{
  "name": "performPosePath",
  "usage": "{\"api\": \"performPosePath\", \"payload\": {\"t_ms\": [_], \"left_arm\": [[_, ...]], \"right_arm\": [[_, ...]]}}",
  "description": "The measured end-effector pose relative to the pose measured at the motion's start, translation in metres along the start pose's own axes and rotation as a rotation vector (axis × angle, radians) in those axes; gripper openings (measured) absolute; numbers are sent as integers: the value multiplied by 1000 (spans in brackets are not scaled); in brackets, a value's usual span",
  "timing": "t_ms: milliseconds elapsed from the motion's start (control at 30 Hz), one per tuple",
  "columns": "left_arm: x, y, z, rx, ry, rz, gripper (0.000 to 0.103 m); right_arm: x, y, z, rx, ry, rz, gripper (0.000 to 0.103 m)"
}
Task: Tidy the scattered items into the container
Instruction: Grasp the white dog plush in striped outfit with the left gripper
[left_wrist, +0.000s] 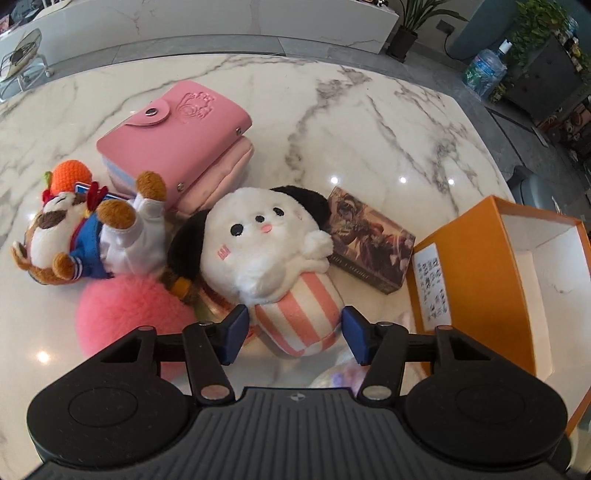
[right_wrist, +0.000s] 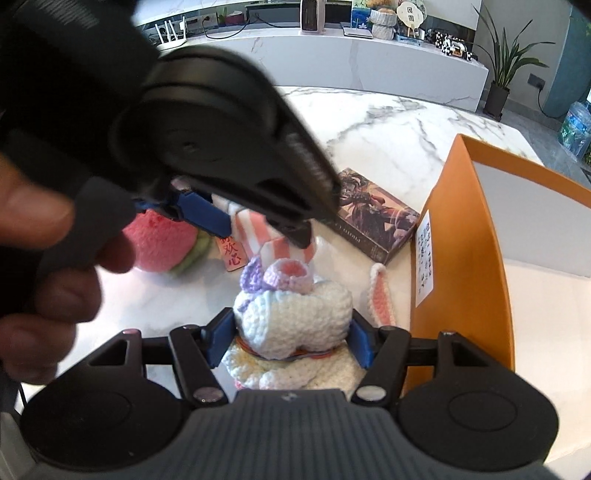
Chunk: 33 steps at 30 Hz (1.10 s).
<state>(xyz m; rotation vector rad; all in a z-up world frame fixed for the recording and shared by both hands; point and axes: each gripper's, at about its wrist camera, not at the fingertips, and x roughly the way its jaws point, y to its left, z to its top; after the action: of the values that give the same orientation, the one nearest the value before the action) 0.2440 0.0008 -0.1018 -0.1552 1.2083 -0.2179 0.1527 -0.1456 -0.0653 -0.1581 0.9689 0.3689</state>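
Right gripper (right_wrist: 290, 341): we pinch the white crocheted bunny toy (right_wrist: 295, 321) just beside the orange cardboard box (right_wrist: 469, 236), ready to lift it in.
Left gripper (left_wrist: 295, 334): we straddle the white plush dog's (left_wrist: 266, 240) striped base, pads apparently not pressing.
Dog axis: head away from us.

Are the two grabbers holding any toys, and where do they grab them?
The right gripper squeezes the white crochet bunny by its sides. The left gripper straddles the white puppy plush's striped bottom, with gaps beside both fingers, holding nothing.
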Motion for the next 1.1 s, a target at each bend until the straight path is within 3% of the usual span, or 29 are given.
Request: {"api": "performPosePath", "payload": {"t_ms": [300, 633, 733, 900, 1100], "left_arm": [[-13, 14, -13, 90, 14, 19, 62], [-21, 25, -22, 216, 64, 37, 61], [-23, 29, -21, 146, 49, 18, 63], [-14, 54, -14, -136, 77, -45, 76], [0, 44, -13, -145, 67, -21, 81]], "right_arm": [[-2, 7, -2, -24, 27, -22, 66], [-2, -7, 4, 75, 1, -20, 66], [1, -9, 5, 84, 6, 0, 66], [4, -5, 4, 63, -7, 5, 67], [7, -6, 3, 68, -10, 3, 71]]}}
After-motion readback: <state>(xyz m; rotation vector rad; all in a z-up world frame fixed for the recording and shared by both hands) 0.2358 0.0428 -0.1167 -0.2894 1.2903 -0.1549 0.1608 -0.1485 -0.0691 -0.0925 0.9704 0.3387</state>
